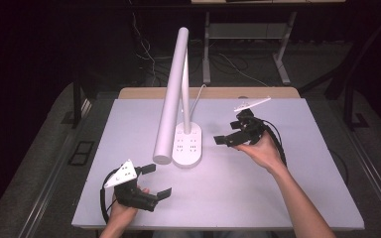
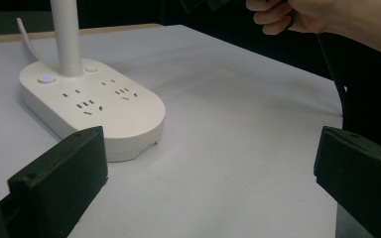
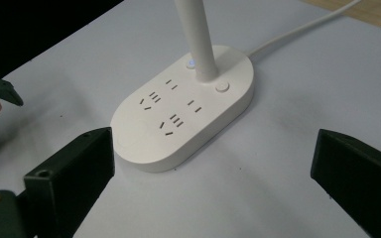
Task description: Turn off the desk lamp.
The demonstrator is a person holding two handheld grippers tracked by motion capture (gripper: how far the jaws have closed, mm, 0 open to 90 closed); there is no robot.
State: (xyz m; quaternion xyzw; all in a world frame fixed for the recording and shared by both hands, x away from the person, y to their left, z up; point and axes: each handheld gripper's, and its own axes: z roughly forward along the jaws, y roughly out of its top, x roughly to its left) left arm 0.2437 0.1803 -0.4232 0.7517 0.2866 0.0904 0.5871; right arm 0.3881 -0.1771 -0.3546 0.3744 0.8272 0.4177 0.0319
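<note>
A white desk lamp stands mid-table, its oval base [image 1: 187, 147] carrying several sockets and two buttons. Its long tube head [image 1: 171, 99] leans forward and left over the table. My left gripper [image 1: 157, 180] rests low at the front left, open and empty, jaws pointing right toward the base [image 2: 94, 109]. My right gripper [image 1: 229, 133] is held above the table just right of the base [image 3: 183, 109], also open and empty, jaws facing left. A small light glows on the button [image 3: 192, 63] beside the lamp stem [image 3: 198, 39].
The lamp's white cord [image 1: 198, 96] runs from the base to the table's back edge. A pale mat [image 1: 278, 198] covers the table. The right hand [image 2: 297, 15] hovers at the top of the left gripper view. Cables and table legs [image 1: 283, 64] lie on the floor beyond.
</note>
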